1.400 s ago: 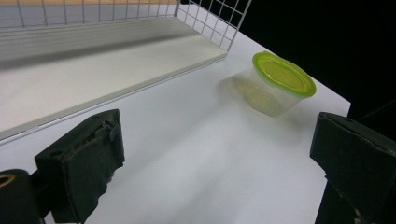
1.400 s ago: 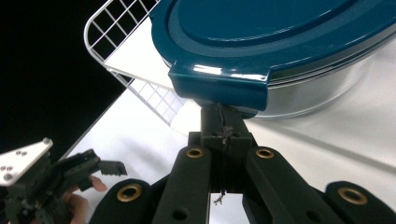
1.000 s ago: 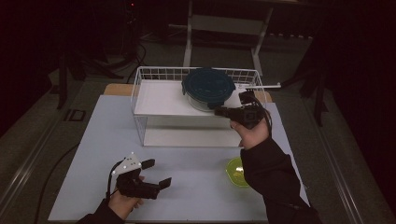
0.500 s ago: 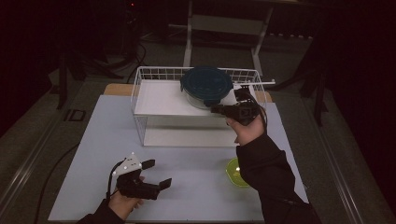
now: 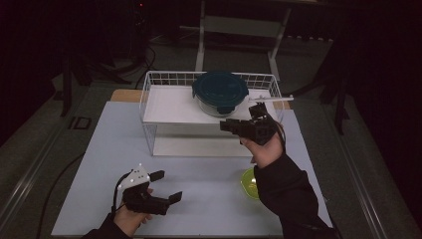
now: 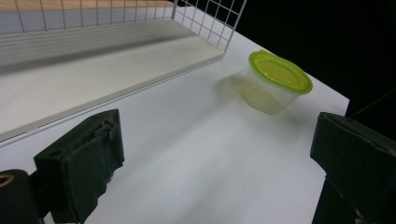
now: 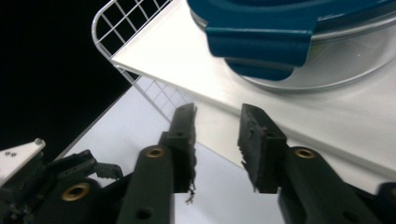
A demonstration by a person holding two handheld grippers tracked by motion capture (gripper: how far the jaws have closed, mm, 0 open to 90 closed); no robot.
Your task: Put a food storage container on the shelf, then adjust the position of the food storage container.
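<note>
while the left gripper [image 5: 166, 186] rests low on the near left of the white table [image 5: 99, 164], its jaws stand wide apart with nothing between them, which reads as an idle hand kept clear of the work. in the left gripper view the gap between its jaws frames bare tabletop, and past it a small clear tub with a yellow-green lid [image 6: 275, 81] stands upright on the table, near the front corner of the wire rack [image 6: 205, 18] but apart from it.

moving rightward: the white wire rack [image 5: 149, 107] sits mid-table toward the far side, a raised shelf with wire sides. on the shelf's right half stands a round glass container with a dark blue lid [image 5: 220, 92], upright, lid on, its lid tab facing the near edge. that placement, near the shelf's open front, looks chosen so a hand can get to it from the person's side.

right of centre, the right gripper [image 5: 226, 125] is held up at shelf height, just in front of the container and not touching it. in the right gripper view its jaws stand a narrow gap apart, empty, aimed at the shelf edge below the blue lid tab [image 7: 259, 42]. judging by the aim, the container is the thing in hand here. the yellow-lidded tub [image 5: 249, 181] sits near right, partly behind the sleeve [image 5: 286, 199]
</note>
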